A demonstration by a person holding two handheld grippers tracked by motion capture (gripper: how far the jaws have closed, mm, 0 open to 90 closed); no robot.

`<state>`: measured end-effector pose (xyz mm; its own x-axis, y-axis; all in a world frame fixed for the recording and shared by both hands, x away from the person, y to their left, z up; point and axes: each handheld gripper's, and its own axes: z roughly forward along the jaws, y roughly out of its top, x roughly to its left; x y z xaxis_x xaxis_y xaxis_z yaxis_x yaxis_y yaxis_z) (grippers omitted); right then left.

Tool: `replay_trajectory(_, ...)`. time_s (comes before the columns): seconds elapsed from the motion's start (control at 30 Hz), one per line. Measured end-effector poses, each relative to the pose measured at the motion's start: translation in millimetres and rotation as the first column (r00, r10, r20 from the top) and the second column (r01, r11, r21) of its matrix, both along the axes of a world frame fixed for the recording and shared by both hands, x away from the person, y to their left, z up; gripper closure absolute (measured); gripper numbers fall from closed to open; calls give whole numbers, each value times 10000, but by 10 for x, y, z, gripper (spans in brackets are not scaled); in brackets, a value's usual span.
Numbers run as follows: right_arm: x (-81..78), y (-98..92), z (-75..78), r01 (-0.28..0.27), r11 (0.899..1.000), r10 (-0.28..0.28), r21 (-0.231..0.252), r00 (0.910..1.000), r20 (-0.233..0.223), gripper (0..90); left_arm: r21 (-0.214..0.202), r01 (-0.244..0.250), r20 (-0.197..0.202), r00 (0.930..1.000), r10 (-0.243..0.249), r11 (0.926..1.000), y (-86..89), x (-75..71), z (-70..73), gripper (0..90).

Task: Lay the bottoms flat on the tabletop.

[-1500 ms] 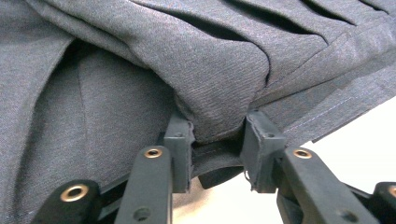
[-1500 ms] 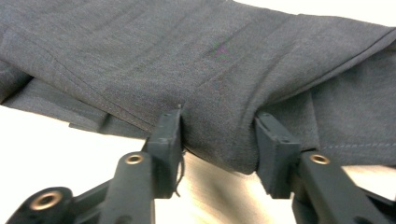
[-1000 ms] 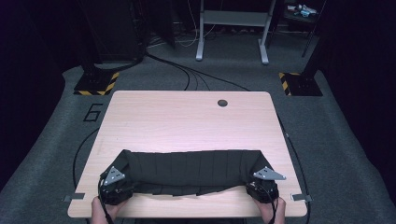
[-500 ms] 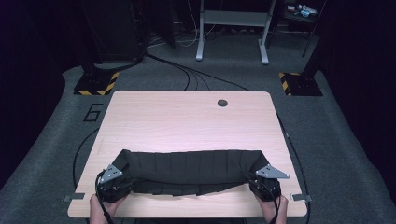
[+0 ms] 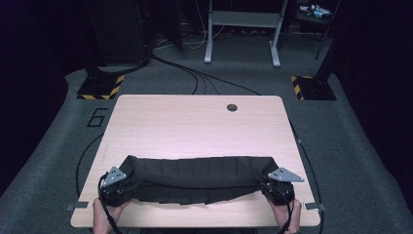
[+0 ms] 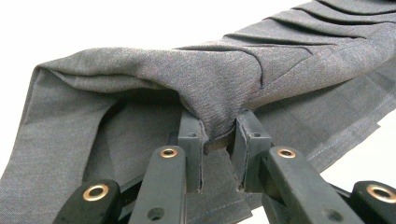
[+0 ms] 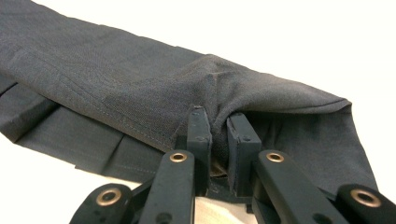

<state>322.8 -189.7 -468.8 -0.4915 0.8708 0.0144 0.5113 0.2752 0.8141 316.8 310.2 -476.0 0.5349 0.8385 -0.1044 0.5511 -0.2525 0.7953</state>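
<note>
Dark cloth (image 5: 195, 178) | left gripper (image 6: 218, 140), right gripper (image 7: 218, 133) both pinching it | risk: thin bunched bite probably slips under tension

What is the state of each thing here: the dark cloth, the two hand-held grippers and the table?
Dark pleated cloth: folded into a long band, lying across the near part of the table, both ends pinched.
Left hand-held gripper: shut on the cloth's left end.
Right hand-held gripper: shut on the cloth's right end.
Table: far half bare, with a round hole near the far edge.
</note>
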Motion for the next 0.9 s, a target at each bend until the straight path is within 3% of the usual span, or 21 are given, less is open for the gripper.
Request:
replay_trajectory(0.2,39,9,63,3,10000,-2,-37,9999,121,819,-142,-97,103,9999,99,9999,-2,31,36,755)
replay_trajectory(0.9,274,36,297,-46,9997,54,-236,9995,320,820,-54,-12,319,9995,14,10000,15,195,192,760)
